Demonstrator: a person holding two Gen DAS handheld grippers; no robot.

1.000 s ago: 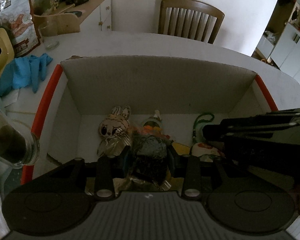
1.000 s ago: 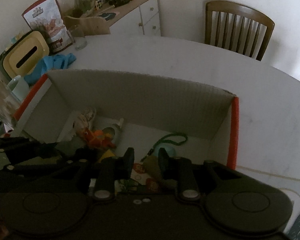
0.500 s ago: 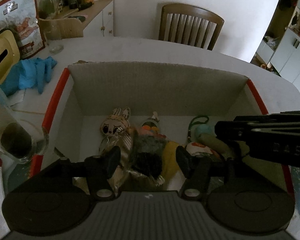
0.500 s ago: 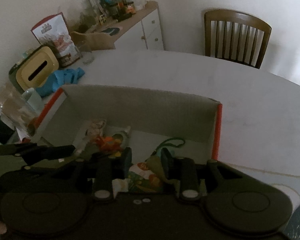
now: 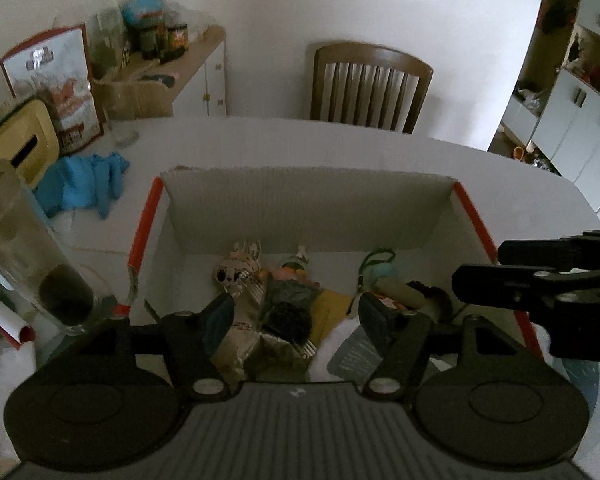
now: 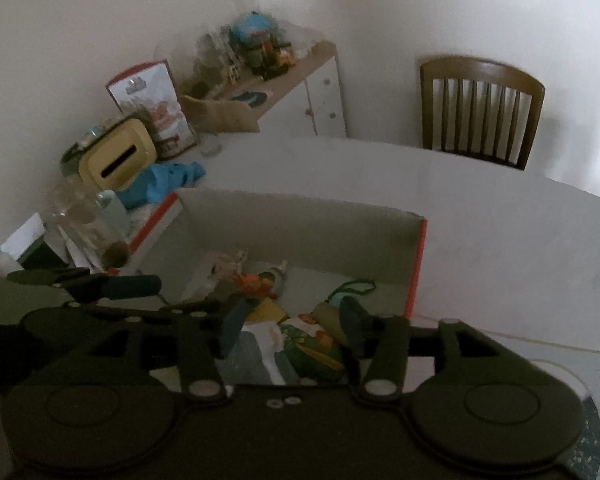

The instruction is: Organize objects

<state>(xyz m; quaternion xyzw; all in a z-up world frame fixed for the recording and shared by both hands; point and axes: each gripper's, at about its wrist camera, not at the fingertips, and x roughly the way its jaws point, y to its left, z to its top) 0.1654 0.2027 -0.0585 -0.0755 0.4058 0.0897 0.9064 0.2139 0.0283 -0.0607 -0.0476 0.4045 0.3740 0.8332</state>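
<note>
Left wrist view: both tongs (image 5: 296, 316) (image 6: 292, 326) gape empty above the toys (image 5: 288, 300) in the box (image 5: 308, 204)

Home dining room: wooden chair (image 5: 370, 84), white table (image 5: 340, 144), cluttered sideboard (image 5: 196, 76).

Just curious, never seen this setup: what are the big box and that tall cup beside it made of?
The box looks like corrugated cardboard: matte grey-brown walls, fluted torn-looking top edge, orange-red side rims. The tall cup seems clear glass, see-through with something dark at the bottom; plastic can't be ruled out.

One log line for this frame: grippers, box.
left gripper: open, above box | right gripper: open, above box | cardboard box: toys inside
</note>
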